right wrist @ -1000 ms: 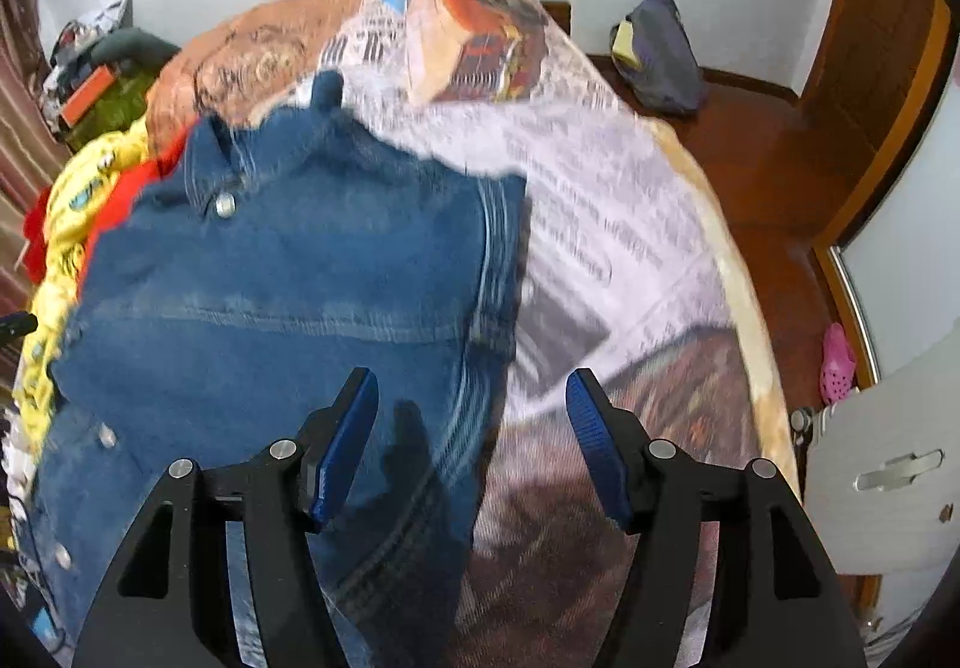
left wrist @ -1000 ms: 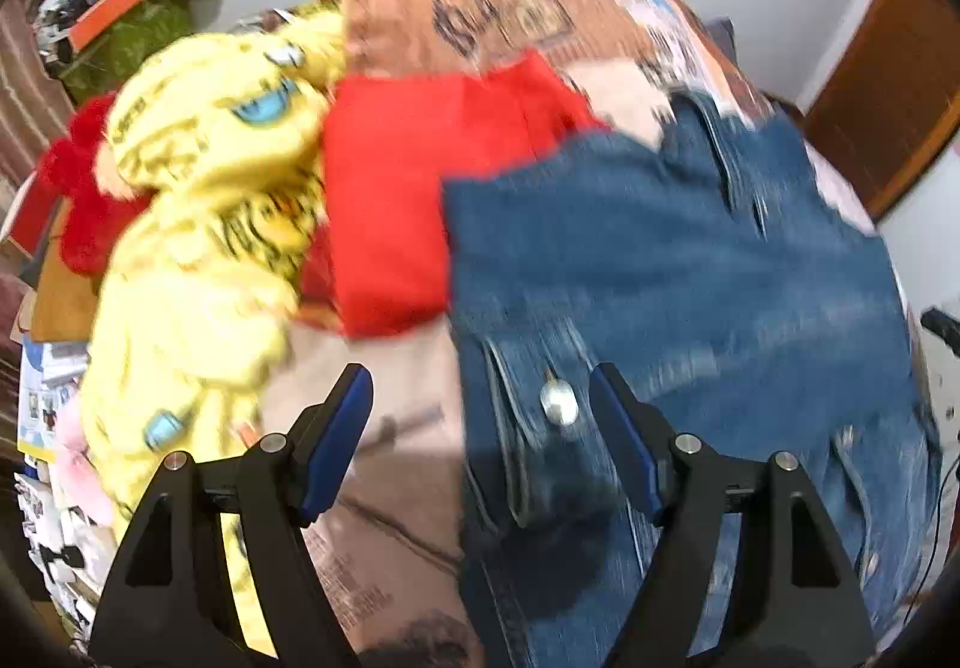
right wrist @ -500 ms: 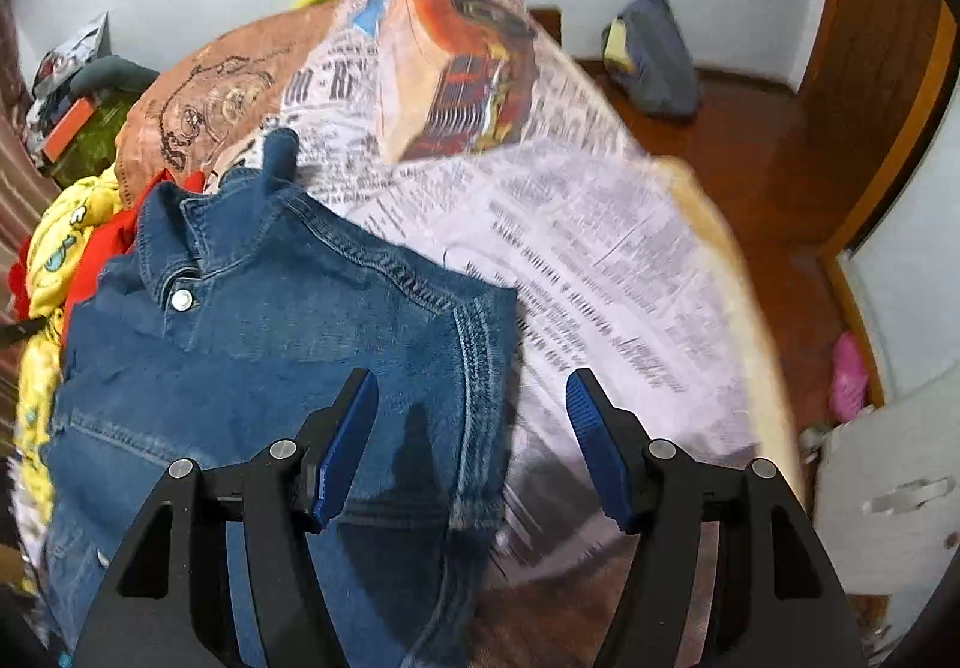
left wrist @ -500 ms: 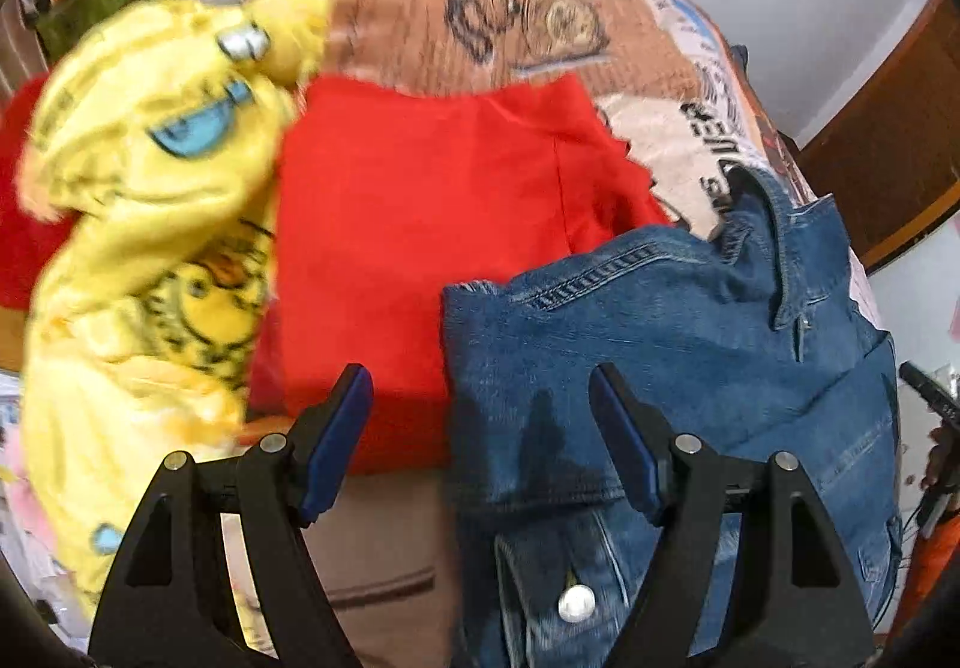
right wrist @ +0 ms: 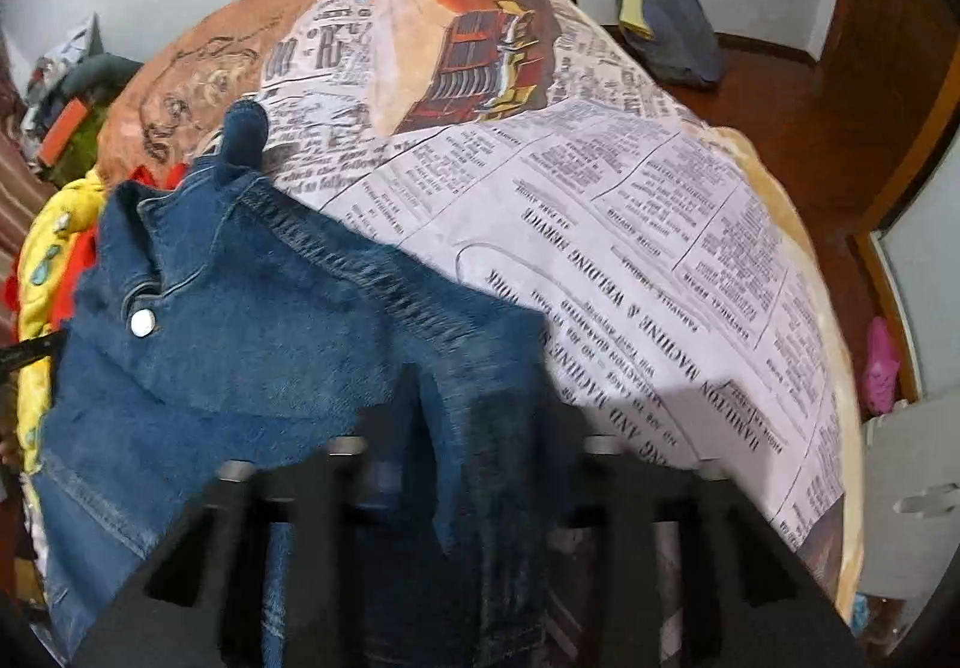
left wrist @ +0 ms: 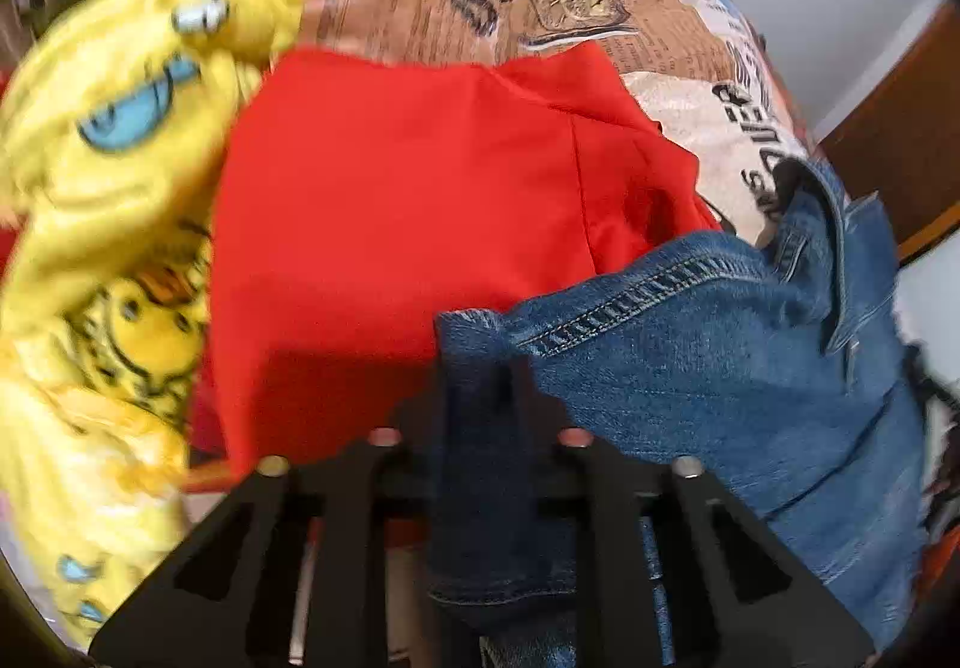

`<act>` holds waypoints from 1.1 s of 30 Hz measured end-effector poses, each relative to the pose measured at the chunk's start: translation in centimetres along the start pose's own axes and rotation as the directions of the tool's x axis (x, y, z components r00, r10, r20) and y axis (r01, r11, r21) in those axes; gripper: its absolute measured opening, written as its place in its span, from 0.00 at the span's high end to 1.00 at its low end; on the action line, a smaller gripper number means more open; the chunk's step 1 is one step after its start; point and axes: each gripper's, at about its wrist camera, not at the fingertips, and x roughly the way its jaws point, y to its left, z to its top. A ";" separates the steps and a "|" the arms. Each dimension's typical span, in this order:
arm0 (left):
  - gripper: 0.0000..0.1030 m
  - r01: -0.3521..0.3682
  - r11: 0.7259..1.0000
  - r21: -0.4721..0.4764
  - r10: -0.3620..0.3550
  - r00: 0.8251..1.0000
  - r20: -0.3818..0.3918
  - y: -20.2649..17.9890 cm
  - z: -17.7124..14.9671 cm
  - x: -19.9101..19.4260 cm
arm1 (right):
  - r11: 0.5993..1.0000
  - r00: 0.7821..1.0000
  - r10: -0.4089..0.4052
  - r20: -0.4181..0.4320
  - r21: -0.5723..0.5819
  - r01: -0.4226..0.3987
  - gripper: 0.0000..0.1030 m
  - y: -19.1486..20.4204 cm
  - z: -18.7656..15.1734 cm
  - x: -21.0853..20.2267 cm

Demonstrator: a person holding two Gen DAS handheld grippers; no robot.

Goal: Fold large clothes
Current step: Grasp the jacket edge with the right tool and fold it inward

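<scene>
A bed (right wrist: 630,248) fills both views, covered by a spread printed like old newspaper, with a red truck picture on it and a brown sketch of a watch toward the far side. On it lies a blue denim jacket (right wrist: 252,344) — front up, collar toward the far end, one silver button (right wrist: 142,322) showing below the collar. Beside the jacket, on its left as the left wrist camera sees it, sits a red garment (left wrist: 390,224), partly under the denim's edge, and left of that a heap of yellow printed fabric (left wrist: 102,224). The left gripper (left wrist: 480,416) has its jaws drawn in tight on the jacket's near left corner, denim bunched between them. The right gripper (right wrist: 480,428) is closing its jaws on the jacket's near right edge — a fold of denim stands between them.
</scene>
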 end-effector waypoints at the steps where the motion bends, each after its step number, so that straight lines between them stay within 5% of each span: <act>1: 0.92 -0.018 1.000 0.013 0.017 1.000 0.016 -0.4 0.0 -0.6 | 1.000 1.000 0.004 0.012 0.000 -0.004 0.82 0.0 0.1 -0.5; 8: 0.94 -0.141 0.984 0.108 0.128 0.985 0.116 -2.7 0.9 -5.1 | 0.987 0.995 -0.017 0.102 -0.155 0.033 0.83 3.3 2.5 -4.7; 13: 0.97 -0.158 0.983 0.091 0.135 0.965 0.224 -3.5 1.9 -9.0 | 0.969 0.981 -0.028 0.194 -0.237 0.075 0.84 6.1 4.8 -7.1; 19: 1.00 -0.186 0.981 0.047 0.161 0.931 0.329 -3.3 4.0 -12.3 | 0.959 0.970 -0.019 0.241 -0.272 0.086 0.84 8.1 8.3 -7.2; 21: 1.00 -0.247 0.968 0.036 0.213 0.894 0.393 -2.9 4.9 -13.4 | 0.956 0.966 -0.017 0.259 -0.278 0.091 0.84 8.7 9.4 -6.8; 25: 1.00 -0.160 0.987 0.033 0.139 0.929 0.343 -1.1 7.2 -13.0 | 0.949 0.968 -0.042 0.249 -0.294 0.117 0.84 9.6 10.8 -4.8; 33: 0.97 -0.171 0.981 0.089 0.148 0.964 0.219 -0.8 5.7 -7.5 | 0.962 0.988 -0.118 0.095 -0.235 0.138 0.84 5.9 10.9 2.8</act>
